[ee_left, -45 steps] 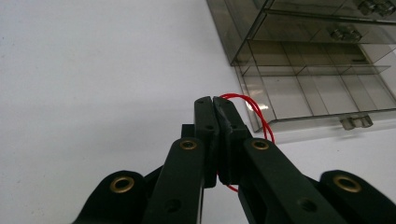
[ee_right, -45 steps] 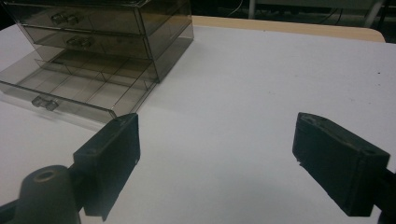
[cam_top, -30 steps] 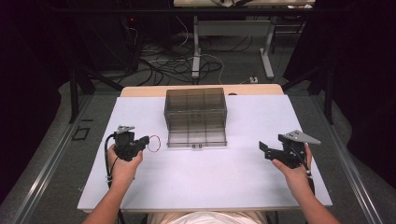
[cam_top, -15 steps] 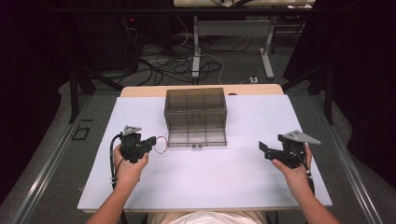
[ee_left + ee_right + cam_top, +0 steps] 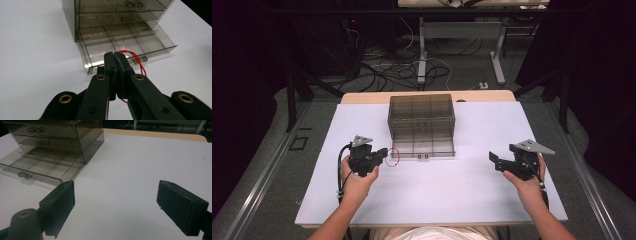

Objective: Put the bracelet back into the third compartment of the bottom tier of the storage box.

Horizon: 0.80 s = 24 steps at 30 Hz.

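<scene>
Red loop (image 5: 136,60) of thin band or cord, pinched in the left tongs (image 5: 115,56), jaws squeezed fully together on it, and it hangs just off the near-left corner of the open bottom drawer (image 5: 422,145)! That drawer is pulled out of the smoky clear cabinet (image 5: 421,112) sitting at the middle of the white counter (image 5: 462,190), and its divided compartments look empty. My read: the loop is headed into one of them. To do it cleanly, carry the tips up over the drawer's front wall, settle above the nearest left compartment, and only then release, since a springy loop let go at the rim could flop back out onto the counter. Right tongs (image 5: 115,205) sit well apart at the right, jaws spread wide, gripping nothing, ready to steady the cabinet if it slides. Compared with a second ago, the left hand (image 5: 357,182) has travelled right and the loop now sits just beside the drawer; the right hand (image 5: 527,185) hasn't budged.
</scene>
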Available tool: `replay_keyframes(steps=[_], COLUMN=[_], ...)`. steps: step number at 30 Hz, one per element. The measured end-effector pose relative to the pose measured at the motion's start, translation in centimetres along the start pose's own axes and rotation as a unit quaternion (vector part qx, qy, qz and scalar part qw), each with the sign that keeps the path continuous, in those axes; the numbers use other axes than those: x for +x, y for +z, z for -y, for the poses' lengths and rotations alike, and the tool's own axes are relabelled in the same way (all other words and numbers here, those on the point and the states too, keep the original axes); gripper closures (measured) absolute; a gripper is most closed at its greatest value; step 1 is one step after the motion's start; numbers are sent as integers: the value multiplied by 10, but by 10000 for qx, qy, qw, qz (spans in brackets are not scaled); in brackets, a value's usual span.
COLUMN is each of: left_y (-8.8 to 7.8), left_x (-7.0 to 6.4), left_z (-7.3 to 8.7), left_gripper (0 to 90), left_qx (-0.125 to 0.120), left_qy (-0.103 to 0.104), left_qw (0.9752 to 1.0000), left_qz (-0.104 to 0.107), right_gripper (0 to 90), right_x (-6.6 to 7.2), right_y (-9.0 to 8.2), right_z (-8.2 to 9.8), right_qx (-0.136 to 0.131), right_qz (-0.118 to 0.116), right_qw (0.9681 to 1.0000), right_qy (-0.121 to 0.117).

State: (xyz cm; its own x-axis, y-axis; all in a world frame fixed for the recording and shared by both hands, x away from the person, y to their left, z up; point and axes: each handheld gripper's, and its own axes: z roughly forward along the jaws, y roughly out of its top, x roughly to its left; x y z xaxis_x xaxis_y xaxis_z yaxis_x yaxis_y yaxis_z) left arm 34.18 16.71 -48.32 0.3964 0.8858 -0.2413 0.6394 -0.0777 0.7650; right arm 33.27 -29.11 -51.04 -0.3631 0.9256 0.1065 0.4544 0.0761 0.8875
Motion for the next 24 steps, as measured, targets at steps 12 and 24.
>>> replay_keyframes(steps=[12, 24], left_y=[11, 25], left_x=[-24, -45], left_z=[-2, -6], left_gripper=[893, 893], left_qx=[66, 123], left_qy=[265, 512], left_qw=[9995, 9983], left_qz=[136, 245], right_gripper=[145, 145], right_x=[0, -1], right_y=[1, 0], right_z=[0, 0], right_qx=[-36, -41], right_qz=[3, 17], right_qw=[10000, 10000], right_qy=[1, -46])
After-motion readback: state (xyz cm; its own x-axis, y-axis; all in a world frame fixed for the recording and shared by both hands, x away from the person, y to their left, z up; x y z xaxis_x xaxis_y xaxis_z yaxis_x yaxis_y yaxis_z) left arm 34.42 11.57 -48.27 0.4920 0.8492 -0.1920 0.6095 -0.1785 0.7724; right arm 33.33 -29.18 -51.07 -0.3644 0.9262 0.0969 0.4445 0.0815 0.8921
